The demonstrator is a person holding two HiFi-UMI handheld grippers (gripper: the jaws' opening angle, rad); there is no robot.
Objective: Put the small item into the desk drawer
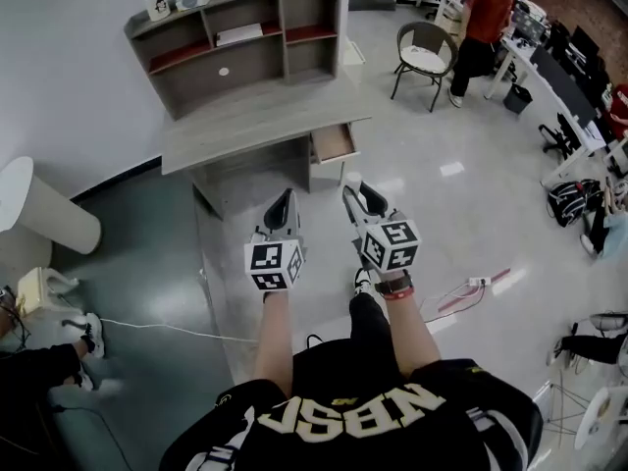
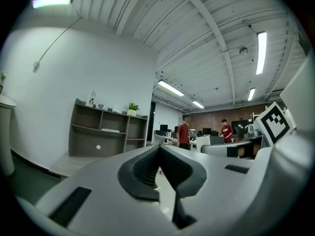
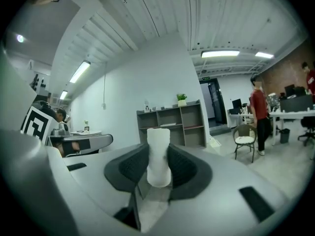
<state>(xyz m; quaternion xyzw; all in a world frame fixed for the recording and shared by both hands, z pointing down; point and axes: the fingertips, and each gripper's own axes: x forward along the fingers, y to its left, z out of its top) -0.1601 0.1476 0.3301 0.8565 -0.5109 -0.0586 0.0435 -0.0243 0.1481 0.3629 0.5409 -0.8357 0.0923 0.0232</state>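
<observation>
Right gripper (image 3: 158, 154): jaws fairly wide apart, clamped on the small white cylinder (image 3: 159, 139), which stands upright between the pads, well short of the counter (image 1: 245, 116) and its open drawer (image 1: 334, 143). Left gripper (image 2: 159, 156): jaws closed together with nothing between them, carried beside the right.

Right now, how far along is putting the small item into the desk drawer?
Done: the desk drawer already stands pulled open. In hand: the right gripper is closed on a small white cylinder, well short of the desk. Still to do: carry it over and release it inside. The left gripper is shut and empty.
</observation>
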